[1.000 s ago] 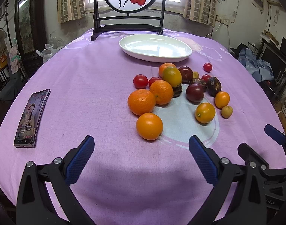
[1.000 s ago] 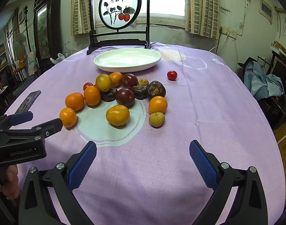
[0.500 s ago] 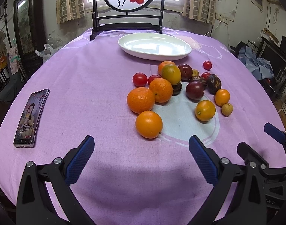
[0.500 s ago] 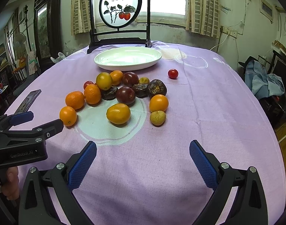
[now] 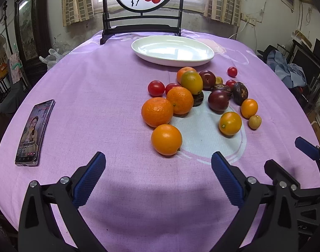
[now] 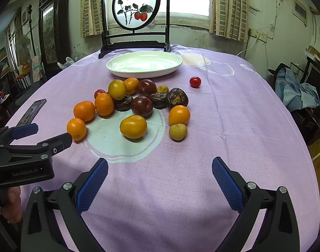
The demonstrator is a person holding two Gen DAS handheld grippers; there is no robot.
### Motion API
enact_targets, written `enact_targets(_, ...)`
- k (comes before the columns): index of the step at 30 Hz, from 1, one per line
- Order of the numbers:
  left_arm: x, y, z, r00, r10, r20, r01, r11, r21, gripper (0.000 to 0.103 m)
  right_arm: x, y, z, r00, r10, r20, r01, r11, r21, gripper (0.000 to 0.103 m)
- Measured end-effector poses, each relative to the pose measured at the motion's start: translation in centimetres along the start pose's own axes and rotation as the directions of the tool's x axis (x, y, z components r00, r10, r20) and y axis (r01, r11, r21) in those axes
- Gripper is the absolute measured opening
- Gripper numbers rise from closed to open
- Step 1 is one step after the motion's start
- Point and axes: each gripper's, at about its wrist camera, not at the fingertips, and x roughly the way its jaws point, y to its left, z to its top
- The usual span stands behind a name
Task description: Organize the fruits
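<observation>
**Fruit on purple cloth, both grippers spread and empty**

- Left gripper (image 5: 158,163): lower centre of the left wrist view, jaws wide apart, gripping nothing, above bare tablecloth (image 5: 86,88). It also shows at the left edge of the right wrist view.
- Right gripper (image 6: 160,168): lower centre of its own view, jaws wide apart, nothing between them.
- Fruit: loose cluster, centre right of the left wrist view. Nearest piece, an orange (image 5: 166,139), lies just beyond the left gripper's fingertips, apart from them. Behind it, two mandarins (image 5: 157,112) touching each other. Dark plums (image 5: 218,100), cherry tomatoes (image 5: 156,88), and a small tan fruit (image 5: 254,122) at the cluster's right.
- One tomato (image 6: 195,82) lies apart, upper right of centre.
- White plate (image 5: 202,59): upper centre, past the cluster.
- Phone (image 5: 35,132): left side, screen up.
- Round painted screen (image 6: 136,6): top centre, behind the plate.
</observation>
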Motion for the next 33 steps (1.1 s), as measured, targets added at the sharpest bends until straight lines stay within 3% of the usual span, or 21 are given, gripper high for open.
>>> enact_targets(33, 0.53, -0.22, -0.09, 1.000, 0.003, -0.013, -0.002, 1.000, 0.009, 0.099, 0.08, -0.01, -0.04, 1.000, 0.002, -0.003, -0.002, 1.000, 0.001, 0.099)
